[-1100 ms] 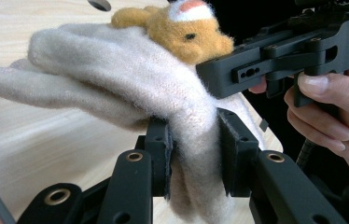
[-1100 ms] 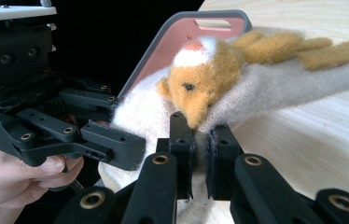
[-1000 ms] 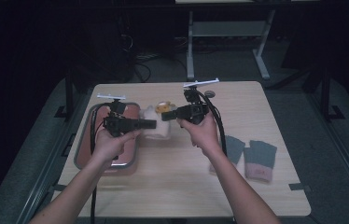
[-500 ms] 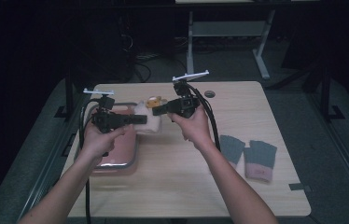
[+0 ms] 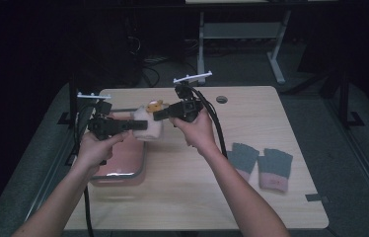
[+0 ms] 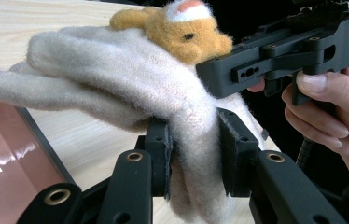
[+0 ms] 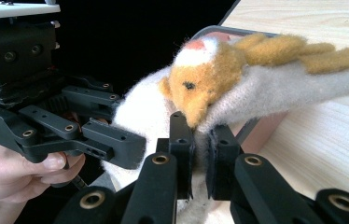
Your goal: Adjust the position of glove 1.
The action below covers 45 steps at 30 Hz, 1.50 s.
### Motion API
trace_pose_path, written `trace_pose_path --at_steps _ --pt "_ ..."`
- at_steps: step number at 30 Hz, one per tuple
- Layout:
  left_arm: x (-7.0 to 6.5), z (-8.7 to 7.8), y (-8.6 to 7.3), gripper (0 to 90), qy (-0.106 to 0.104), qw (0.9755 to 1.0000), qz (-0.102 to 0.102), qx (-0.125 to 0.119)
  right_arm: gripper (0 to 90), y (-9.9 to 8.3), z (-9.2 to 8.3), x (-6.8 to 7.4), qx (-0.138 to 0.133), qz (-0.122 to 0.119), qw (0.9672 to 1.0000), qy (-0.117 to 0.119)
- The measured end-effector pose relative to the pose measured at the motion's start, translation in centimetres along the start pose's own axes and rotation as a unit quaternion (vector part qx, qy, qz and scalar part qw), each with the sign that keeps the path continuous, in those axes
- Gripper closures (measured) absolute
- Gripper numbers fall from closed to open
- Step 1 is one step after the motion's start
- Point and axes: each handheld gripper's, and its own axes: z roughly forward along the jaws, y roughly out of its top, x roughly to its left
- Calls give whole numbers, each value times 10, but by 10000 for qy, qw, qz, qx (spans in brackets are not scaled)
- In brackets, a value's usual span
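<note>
I hold a cream mitten (image 5: 148,129) with an orange plush animal head on it between my two grippers, lifted clear of the counter (image 5: 192,197) near its left rear part. My left gripper (image 5: 138,125) has its jaws clamped on the mitten's cuff; in the left gripper view the wool (image 6: 196,140) is squeezed into a thick fold between the two pads. My right gripper (image 5: 159,116) comes in from the other side, and its jaws are clamped on the mitten too, pinching the cloth (image 7: 200,135) just under the animal's chin in the right gripper view. The two grippers sit just beside each other, nearly nose to nose, with the mitten bunched between them.

The animal head (image 6: 186,28) faces up and toward my right gripper, orange with a white and red patch on top. The mitten's finger end hangs out over the tray (image 5: 123,163), a pinkish shallow one with a dark rim that lies along the left edge of the counter, below and just beside my left hand (image 5: 93,148).

A pair of grey fingerless gloves (image 5: 261,160) with pink cuffs lies flat near the right edge of the counter, well apart from the mitten. My right hand (image 5: 197,131) is above the middle of the counter.
</note>
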Motion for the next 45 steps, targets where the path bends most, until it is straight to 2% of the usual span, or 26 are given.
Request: trace_pose_path --at_steps 8,12,28,34,45 --pt "4 -9 2 681 26 10000 63 -27 829 6 6 6 10 -76 10000 30" --pt "7 -15 1 681 62 10000 -23 -70 829 9 11 9 42 -94 9999 40" --pt "19 -36 -4 681 191 9997 -83 -89 829 17 36 21 219 -134 9995 158" --pt "23 -42 -5 681 212 9996 -125 -102 829 20 43 23 264 -194 9993 182" --pt "33 -52 -12 681 295 9994 -159 -75 828 20 60 25 315 -147 9990 298"
